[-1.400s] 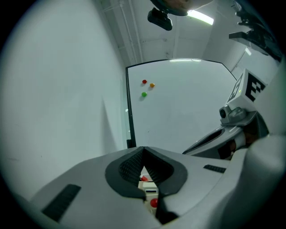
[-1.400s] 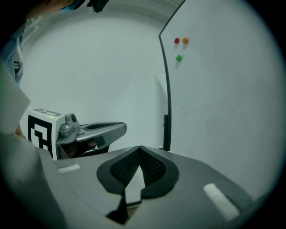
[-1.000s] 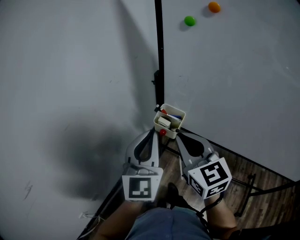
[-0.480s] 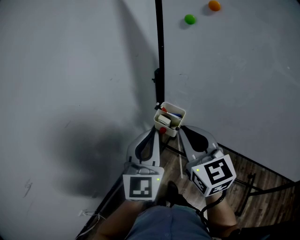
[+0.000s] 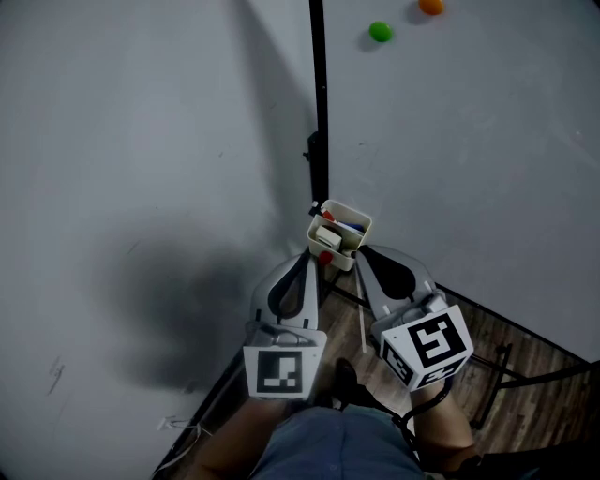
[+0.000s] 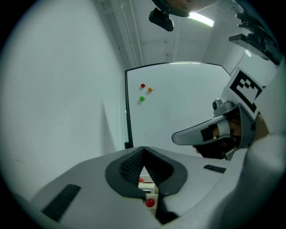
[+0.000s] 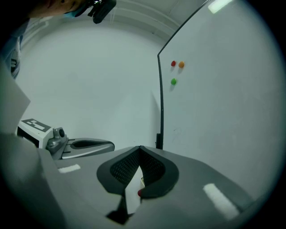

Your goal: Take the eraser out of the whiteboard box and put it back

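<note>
— While both tools are pointing at the board's lower corner, where is the eraser (image 5: 327, 236) sitting?

— It is lying inside the whiteboard box (image 5: 362, 228) as a pale block on the near left side, with markers crowding in beside it. The box is hanging at the bottom-left corner of the whiteboard (image 5: 469, 150), tight against the black frame edge (image 5: 319, 94).

— And what are the jaws doing?

— The left gripper (image 5: 307, 260) is keeping its jaws pressed together at the tips, gripping nothing. In its own view, the box and a red knob (image 6: 149, 202) are showing through the slot behind the pads. The right gripper (image 5: 360, 251) is also closed tight and carrying nothing.

— How close are they getting to the box's edges?

— Both tips are hovering just under its lower rim, the left one beneath the left corner and the right one beside the right corner. Whether either is touching, I cannot tell. A narrow gap is separating the two tools.

— Where is the open room lying?

— Left of the frame, the grey wall (image 5: 141, 141) is running bare. Above the box, the board face is staying clear up to a green magnet (image 5: 380, 31) and an orange magnet (image 5: 430, 7). Lower right, black stand legs (image 5: 497, 367) are crossing the wood floor (image 5: 483, 333).
</note>
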